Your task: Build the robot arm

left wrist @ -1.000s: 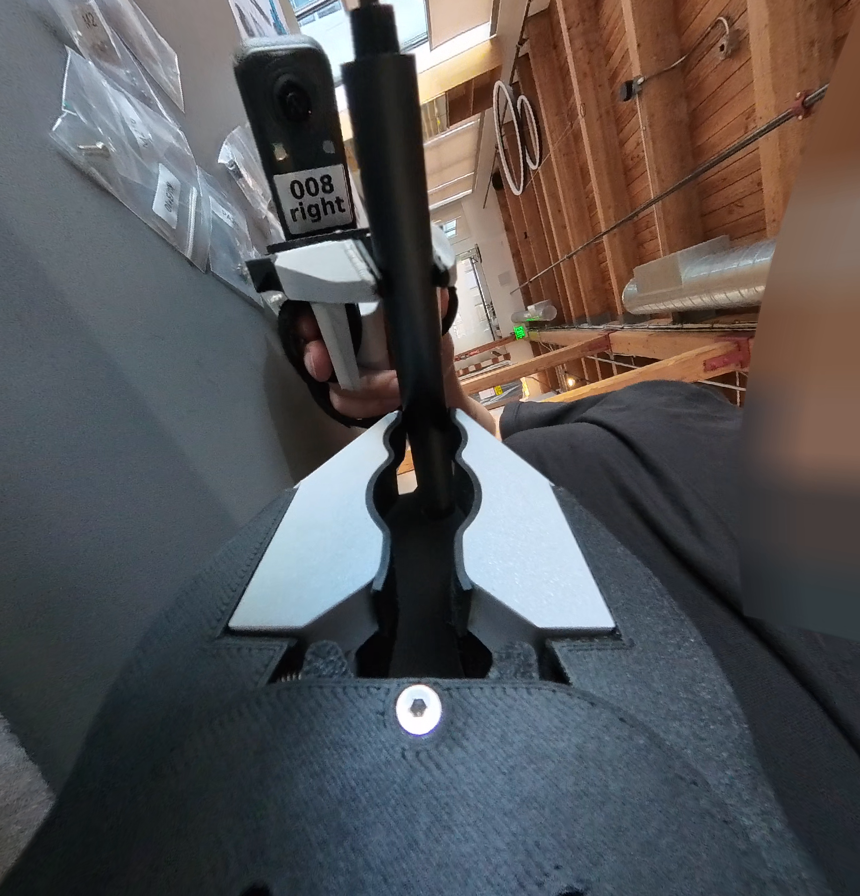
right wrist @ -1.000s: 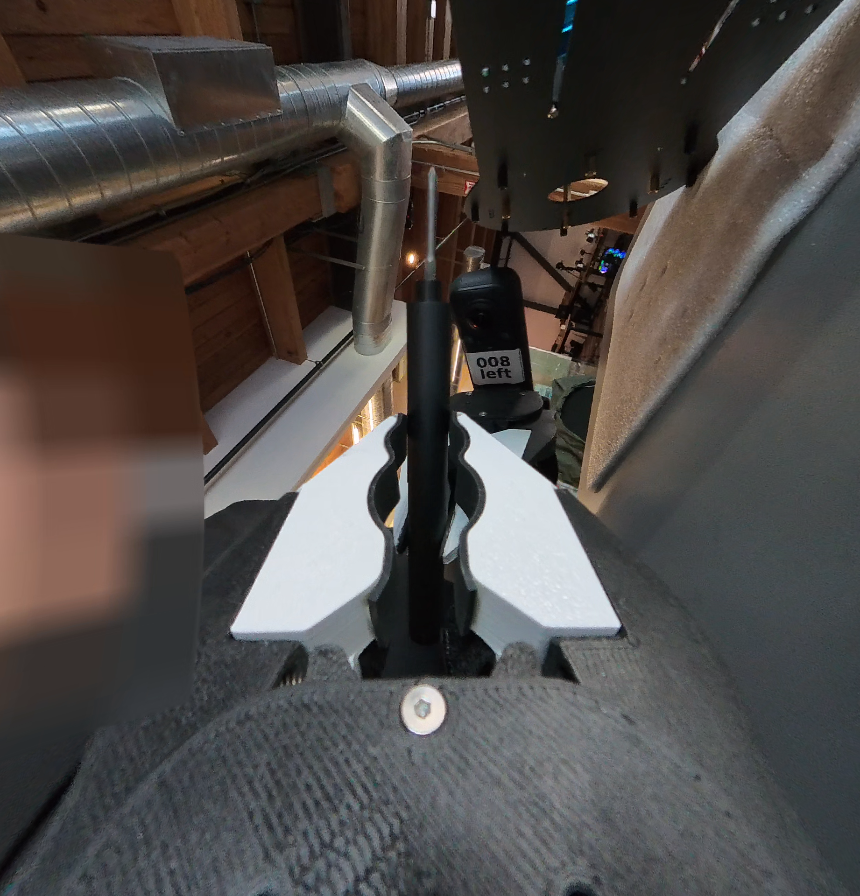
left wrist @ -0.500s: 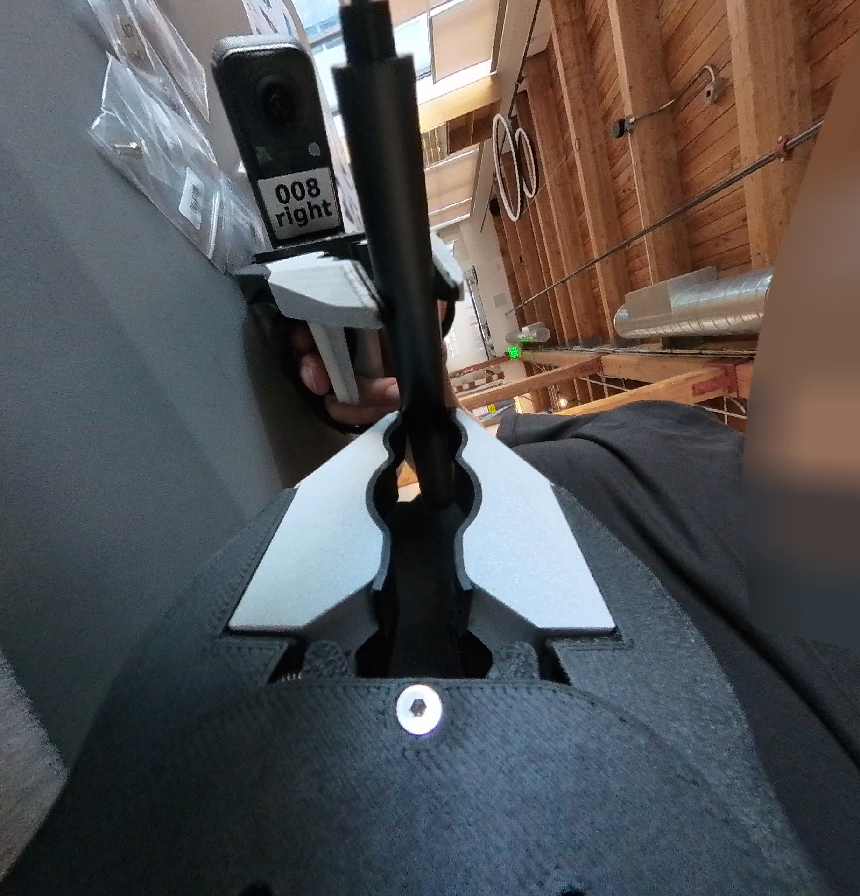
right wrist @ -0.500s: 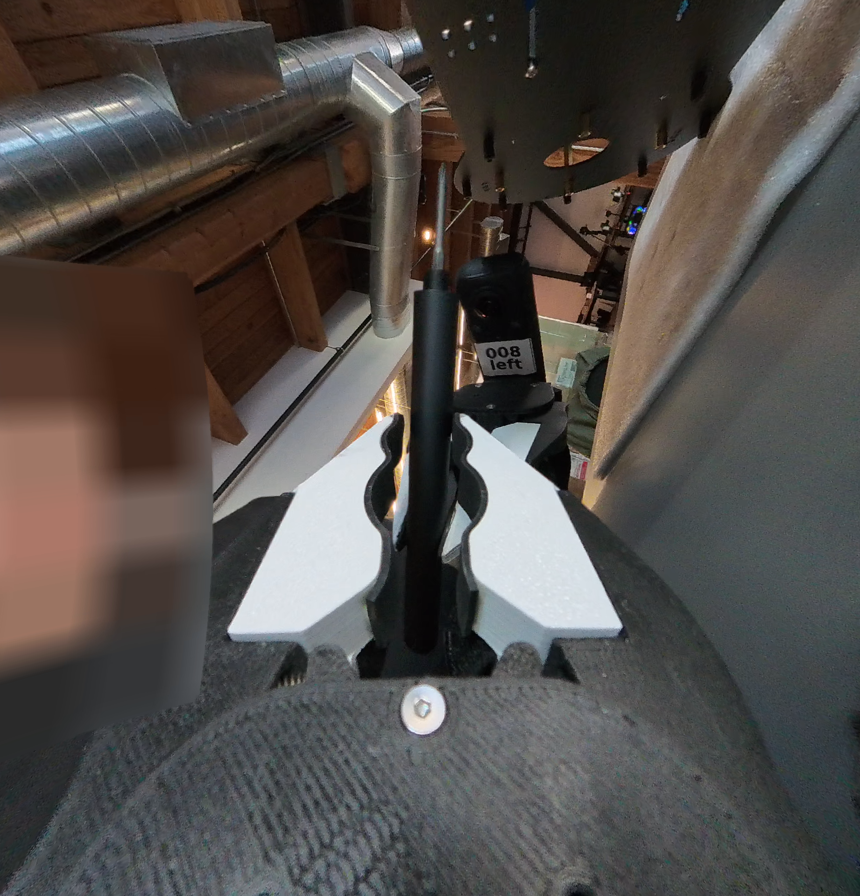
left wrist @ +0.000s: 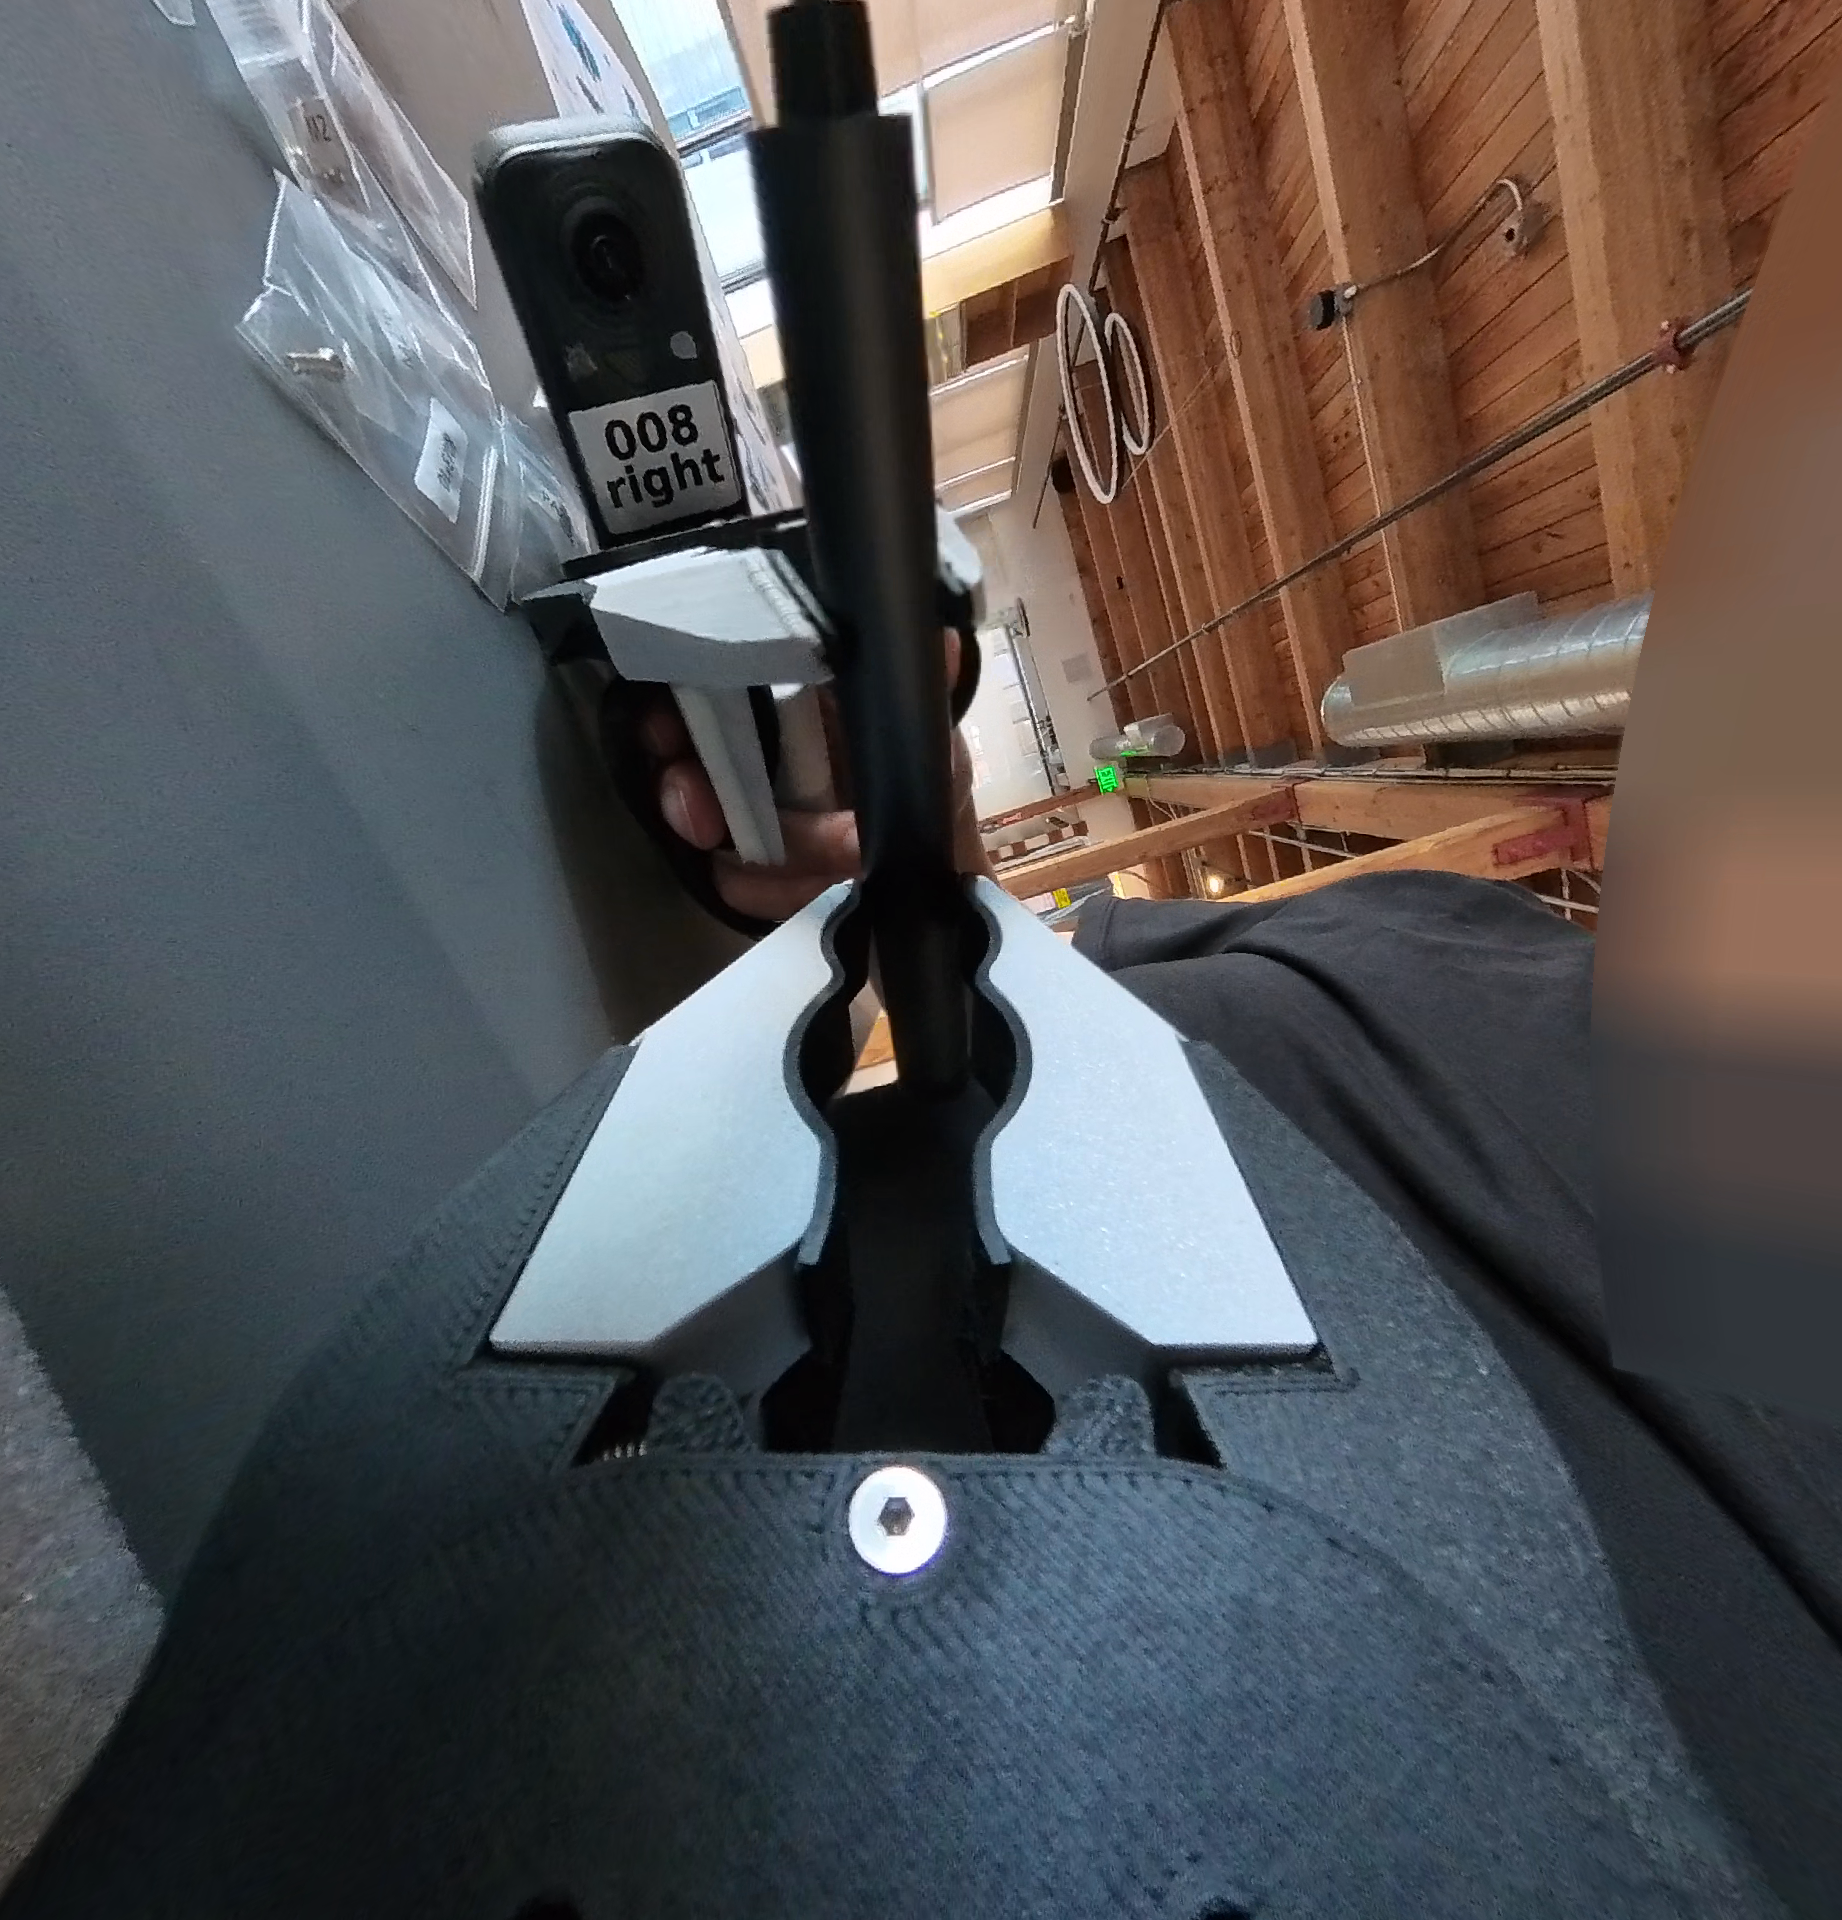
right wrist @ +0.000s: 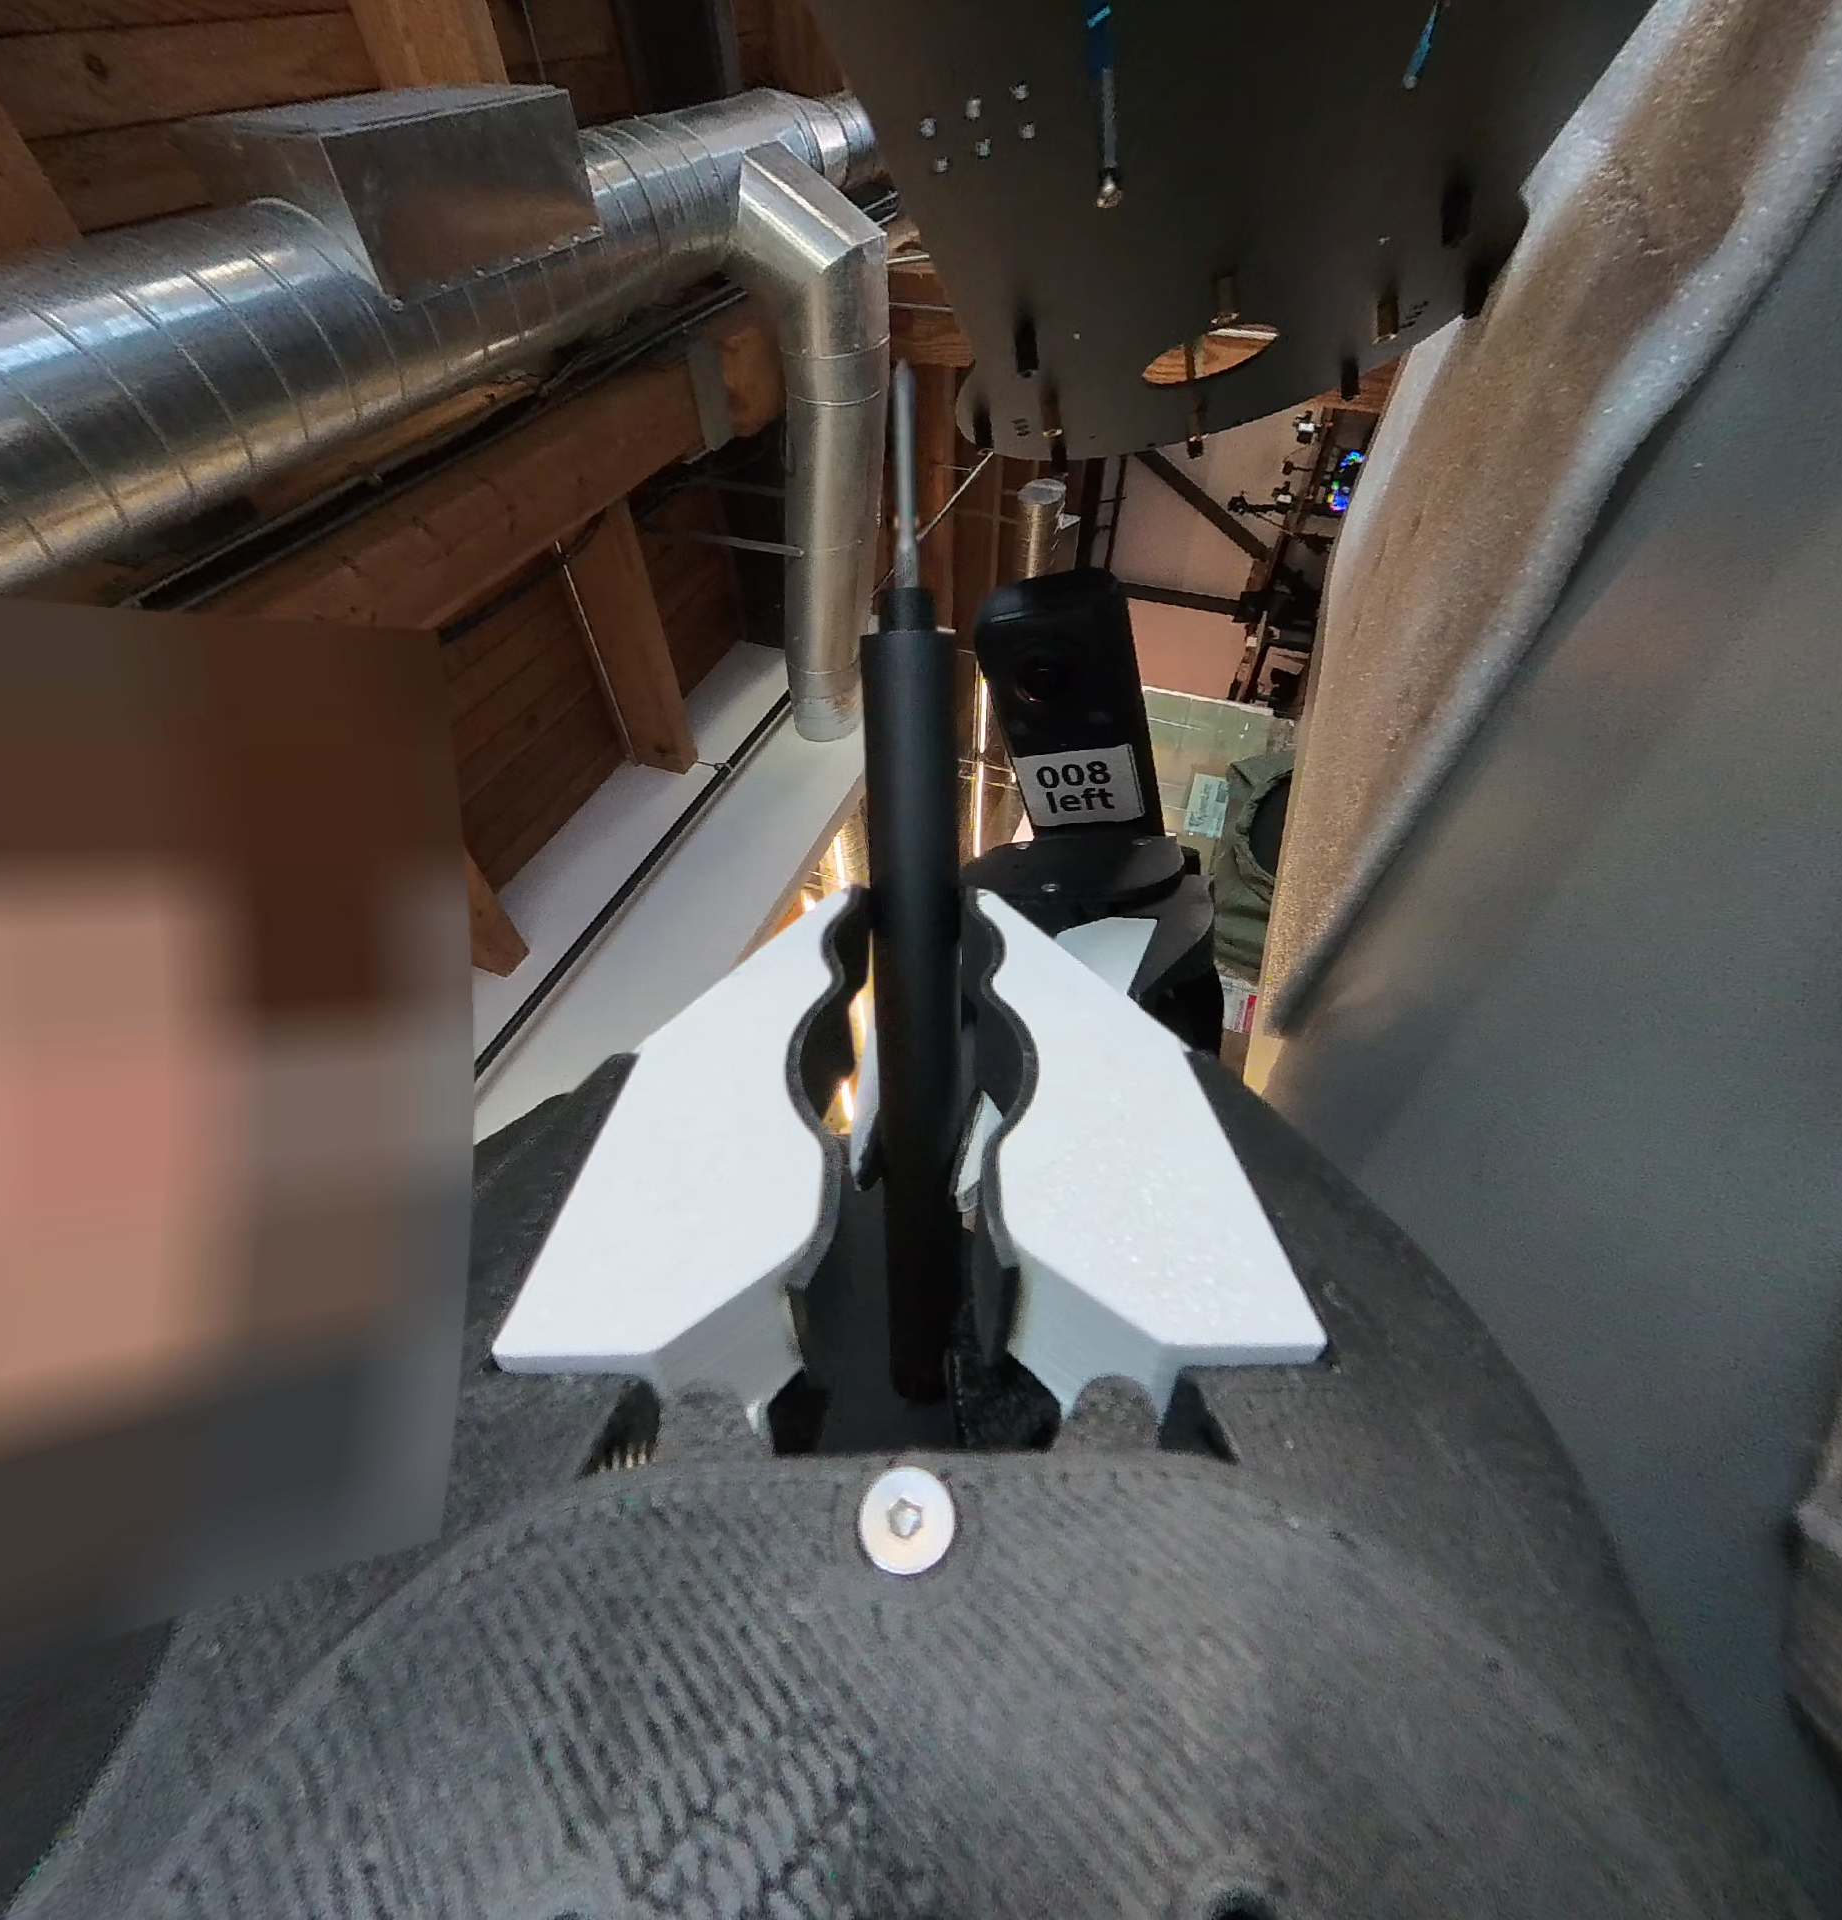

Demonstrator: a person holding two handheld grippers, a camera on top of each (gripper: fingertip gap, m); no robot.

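Note:
A black screwdriver (right wrist: 912,831) with a thin metal bit (right wrist: 904,468) runs lengthwise through both grippers. My right gripper (right wrist: 917,935) is shut on its handle, bit pointing away from the camera. My left gripper (left wrist: 912,935) is shut on the same black handle (left wrist: 865,520) near its butt end. In the left wrist view the right gripper (left wrist: 855,623) clamps the handle farther up, held by a hand (left wrist: 792,831). In the right wrist view the left gripper (right wrist: 922,1122) shows just behind my fingers, its white fingers (right wrist: 865,1101) around the handle.
A grey surface (left wrist: 169,727) bears clear plastic bags (left wrist: 377,343) of small hardware. A dark perforated plate (right wrist: 1156,156) with screws in it lies beyond the bit. A grey padded wall (right wrist: 1571,727) is on the right. A person's dark shirt (left wrist: 1416,1091) is close by. My hands' fingertips stand some 6 cm from each other.
Both grippers kept their hold on the screwdriver. The pair tilted and shifted a little: the bags slid in the left view, and the dark plate moved up and closer in the right view.

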